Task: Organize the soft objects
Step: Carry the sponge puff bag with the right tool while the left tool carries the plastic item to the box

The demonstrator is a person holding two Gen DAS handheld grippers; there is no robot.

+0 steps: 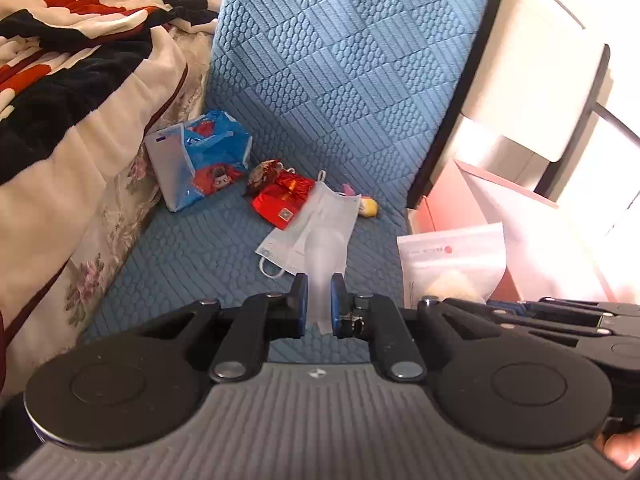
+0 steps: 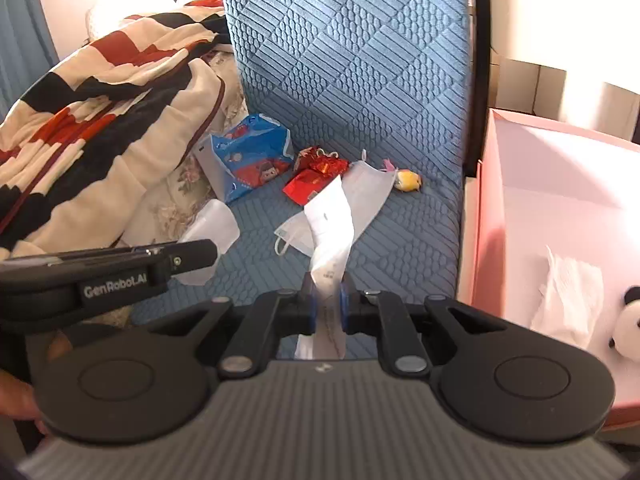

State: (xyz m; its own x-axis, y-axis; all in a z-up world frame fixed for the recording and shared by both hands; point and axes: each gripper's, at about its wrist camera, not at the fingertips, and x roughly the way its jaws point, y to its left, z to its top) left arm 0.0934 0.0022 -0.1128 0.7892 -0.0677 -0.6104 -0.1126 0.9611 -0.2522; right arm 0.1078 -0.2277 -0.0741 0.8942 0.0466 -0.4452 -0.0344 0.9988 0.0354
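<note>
My left gripper [image 1: 319, 294] is shut on a clear, soft plastic piece [image 1: 322, 268]; in the right wrist view that piece is a translucent pouch [image 2: 210, 232] at the left gripper's tip [image 2: 202, 254]. My right gripper [image 2: 326, 294] is shut on a white printed zip bag [image 2: 330, 224], which in the left wrist view shows as a flat bag [image 1: 452, 260] with pale filling. On the blue sofa seat [image 1: 200, 264] lie a white face mask [image 1: 316, 220], a red foil packet [image 1: 280, 200], a blue snack bag [image 1: 200, 160] and a small yellow toy [image 1: 369, 208].
A striped red, black and cream blanket [image 1: 60, 80] is heaped on the left. To the right of the sofa stands an open pink box [image 2: 486, 200] holding white tissue [image 2: 568, 300] and a panda plush [image 2: 628, 320]. The sofa's quilted backrest [image 2: 352, 60] rises behind.
</note>
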